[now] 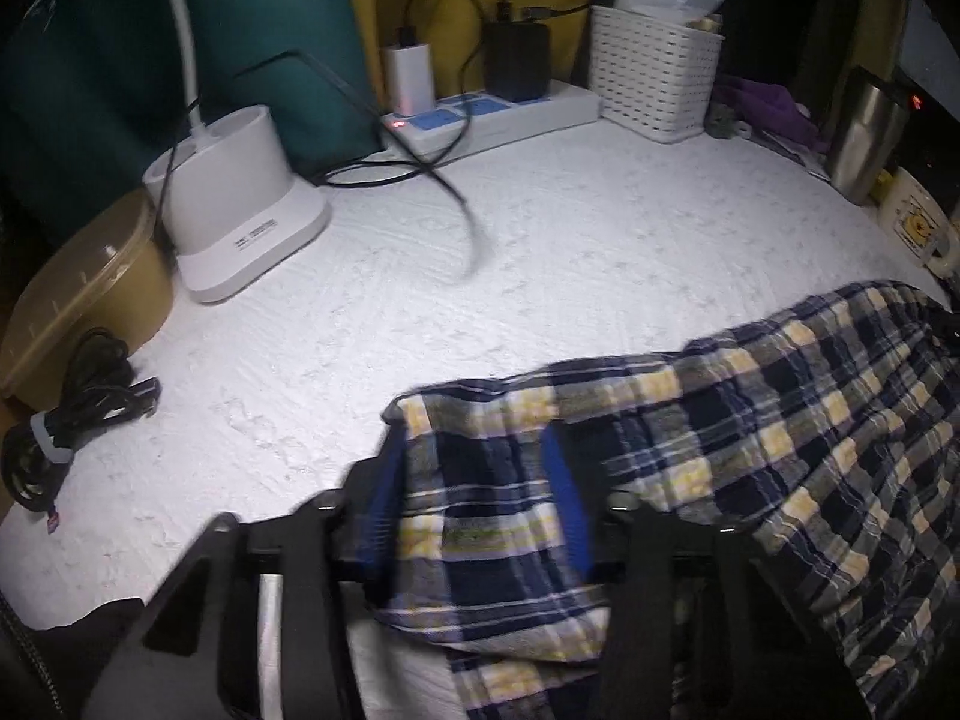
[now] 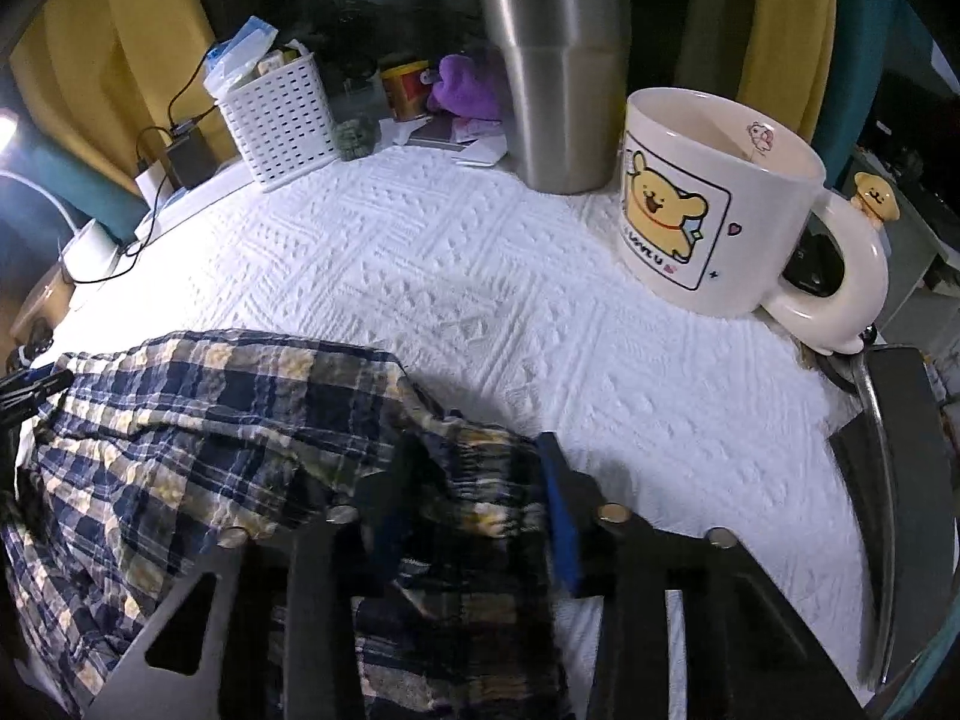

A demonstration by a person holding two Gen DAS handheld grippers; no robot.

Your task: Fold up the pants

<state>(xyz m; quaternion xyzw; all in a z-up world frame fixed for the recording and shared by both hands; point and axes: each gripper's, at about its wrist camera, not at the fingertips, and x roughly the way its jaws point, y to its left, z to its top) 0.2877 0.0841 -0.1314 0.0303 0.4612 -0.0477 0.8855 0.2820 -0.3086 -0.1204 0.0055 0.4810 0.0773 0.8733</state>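
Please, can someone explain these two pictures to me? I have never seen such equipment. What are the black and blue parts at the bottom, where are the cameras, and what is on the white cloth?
No robot here: a person holds a two-finger tool in each hand, with a wide-angle camera on each, looking along its fingers. One picture is from the left gripper, the other from the right gripper. The black arms with blue pads are the fingers. Each pair has plaid pants fabric between its pads, apparently gripped. On the white cloth stand a lamp base, power strip, white basket, steel tumbler and cartoon mug.
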